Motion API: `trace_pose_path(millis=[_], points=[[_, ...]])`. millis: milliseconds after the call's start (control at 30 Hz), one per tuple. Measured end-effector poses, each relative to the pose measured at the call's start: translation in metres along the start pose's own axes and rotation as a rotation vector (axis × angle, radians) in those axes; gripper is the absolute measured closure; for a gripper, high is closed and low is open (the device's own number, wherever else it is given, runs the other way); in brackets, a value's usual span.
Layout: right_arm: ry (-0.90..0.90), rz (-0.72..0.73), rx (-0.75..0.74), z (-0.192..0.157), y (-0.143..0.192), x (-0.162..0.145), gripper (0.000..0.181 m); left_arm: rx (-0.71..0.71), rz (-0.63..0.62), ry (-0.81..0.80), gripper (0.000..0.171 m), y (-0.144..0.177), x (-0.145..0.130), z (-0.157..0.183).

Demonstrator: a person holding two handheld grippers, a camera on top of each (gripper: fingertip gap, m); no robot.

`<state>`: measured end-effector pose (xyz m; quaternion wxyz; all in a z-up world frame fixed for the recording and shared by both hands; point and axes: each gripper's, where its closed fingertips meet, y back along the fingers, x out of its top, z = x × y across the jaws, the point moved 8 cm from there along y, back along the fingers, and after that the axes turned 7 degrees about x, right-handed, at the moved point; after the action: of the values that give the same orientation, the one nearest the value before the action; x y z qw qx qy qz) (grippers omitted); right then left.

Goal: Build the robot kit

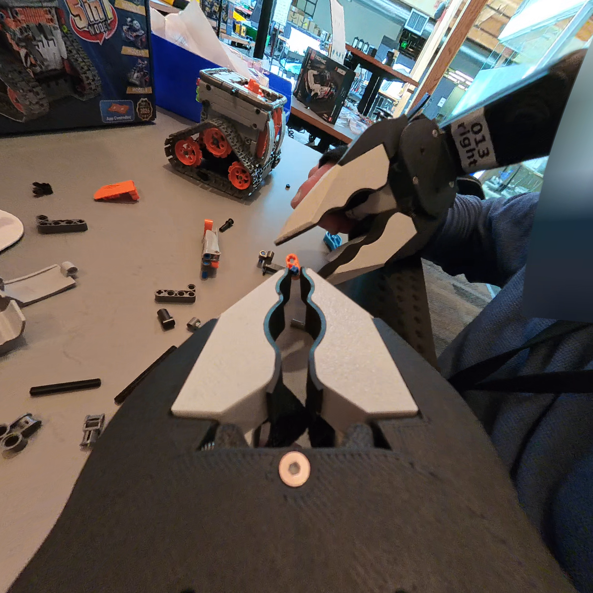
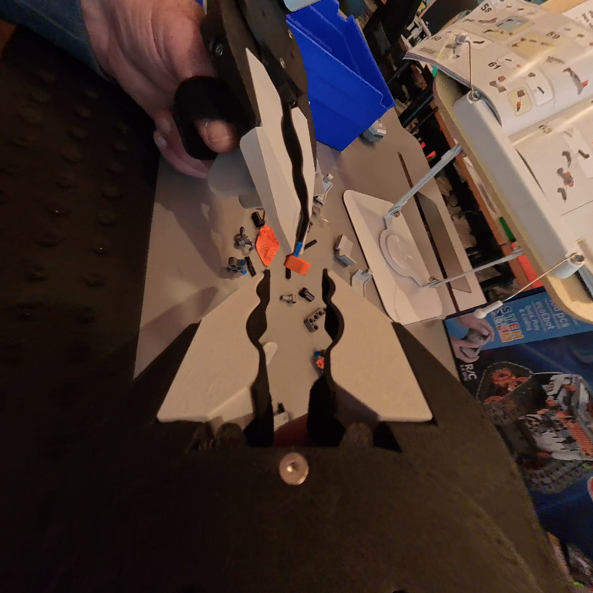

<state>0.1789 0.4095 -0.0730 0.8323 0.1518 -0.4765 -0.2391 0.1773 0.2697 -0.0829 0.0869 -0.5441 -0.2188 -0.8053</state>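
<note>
Left tongs (image 1: 293, 272) pinch a small orange-and-blue piece (image 1: 292, 261); right tongs (image 2: 296, 276) gape wide, holding nothing.

The left tongs reach out level above the grey counter (image 1: 128, 321), the piece clamped at their tips, clear of the surface. The right tongs, turned on their side, point at that piece from just beside it, above loose parts near the counter's front edge.

My left wrist view is bright and evenly lit; daylight floods the background at the top right, and the loose parts cast only soft shadows on the tabletop (image 1: 106, 321). Straight lines bow at the edges, and a blurred patch covers the right side. My right wrist view is dim and warm-toned, its left side nearly black, with the booklet (image 2: 529, 64) at top right smeared.
</note>
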Motion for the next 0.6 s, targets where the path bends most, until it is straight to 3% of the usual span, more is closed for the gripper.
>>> trace_pose_path(millis=[233,600], points=[[0.059,0.011,-0.075,0.0,-0.009,0.007,0.165,-0.018,0.031,0.034,0.168,0.001,0.001,-0.001],[0.027,0.065,-0.122,0.012,-0.018,0.012,0.166,0.001,0.117,0.069,0.168,0.009,0.007,-0.011]])
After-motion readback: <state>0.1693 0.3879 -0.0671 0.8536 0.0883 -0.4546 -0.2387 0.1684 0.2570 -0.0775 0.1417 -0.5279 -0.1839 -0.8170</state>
